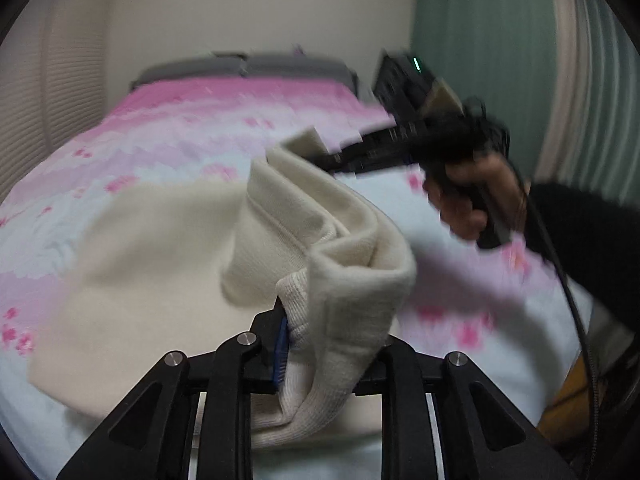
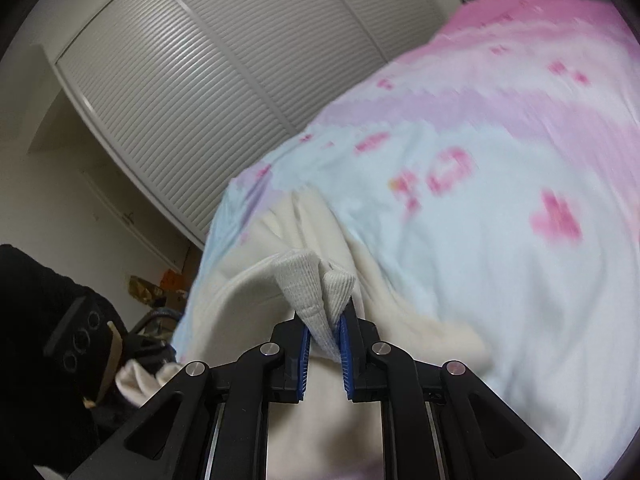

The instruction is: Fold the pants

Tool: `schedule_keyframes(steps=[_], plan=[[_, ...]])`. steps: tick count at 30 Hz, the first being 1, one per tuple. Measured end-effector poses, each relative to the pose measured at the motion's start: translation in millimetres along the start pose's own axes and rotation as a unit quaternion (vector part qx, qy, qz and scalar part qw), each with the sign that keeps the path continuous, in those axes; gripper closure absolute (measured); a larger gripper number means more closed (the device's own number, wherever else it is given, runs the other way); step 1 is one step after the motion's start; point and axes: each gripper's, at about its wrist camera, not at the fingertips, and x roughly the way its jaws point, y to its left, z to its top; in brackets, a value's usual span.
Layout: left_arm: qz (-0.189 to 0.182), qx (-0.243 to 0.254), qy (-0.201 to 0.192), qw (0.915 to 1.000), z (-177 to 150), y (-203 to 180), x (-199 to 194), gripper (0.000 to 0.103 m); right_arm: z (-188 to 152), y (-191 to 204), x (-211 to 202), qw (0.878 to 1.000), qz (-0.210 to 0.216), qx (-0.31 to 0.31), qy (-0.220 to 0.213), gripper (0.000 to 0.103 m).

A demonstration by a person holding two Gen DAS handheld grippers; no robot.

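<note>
The left gripper sits at the bottom centre of the left wrist view, its jaws clamped on the ribbed edge of the cream pants. The fabric bunches up between the fingers and rises in thick folds toward the middle of the frame, while the rest of the pants spreads flat over the bed in the lower left. The bed's cover is pink, pale blue and white with pink blossoms.

In the upper right of the same view the right gripper reaches in from the right, held by a hand in a black sleeve, with a black cable trailing down toward the lower right. Its tip touches the top of the raised fold. Motion blur softens this part. A green curtain fills the upper right.

In the right wrist view the right gripper is at bottom centre, jaws pinched together on two ribbed cuffs of the pants, which stick up between the blue pads. The cream cloth hangs below and beside the fingers against the bed, which fills the right half. A white louvred door covers the upper left. The left gripper shows at the lower left edge, with cream fabric beside it.
</note>
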Motion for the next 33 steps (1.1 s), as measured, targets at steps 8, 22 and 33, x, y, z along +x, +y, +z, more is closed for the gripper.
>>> schedule_keyframes(steps=[8, 22, 33], plan=[[0.023, 0.053, 0.059, 0.9965, -26, -30, 26, 0.062, -52, -20, -21, 0.997, -0.063, 0.034, -0.031, 0.053], [0.007, 0.061, 0.024, 0.9978, -22, -27, -50, 0.026, -85, 59, -58, 0.964, -0.189, 0.124, -0.139, 0.021], [0.043, 0.027, -0.021, 0.9985, -21, 12, -34, 0.015, -64, 66, 8, 0.941, -0.261, 0.184, -0.11, 0.021]])
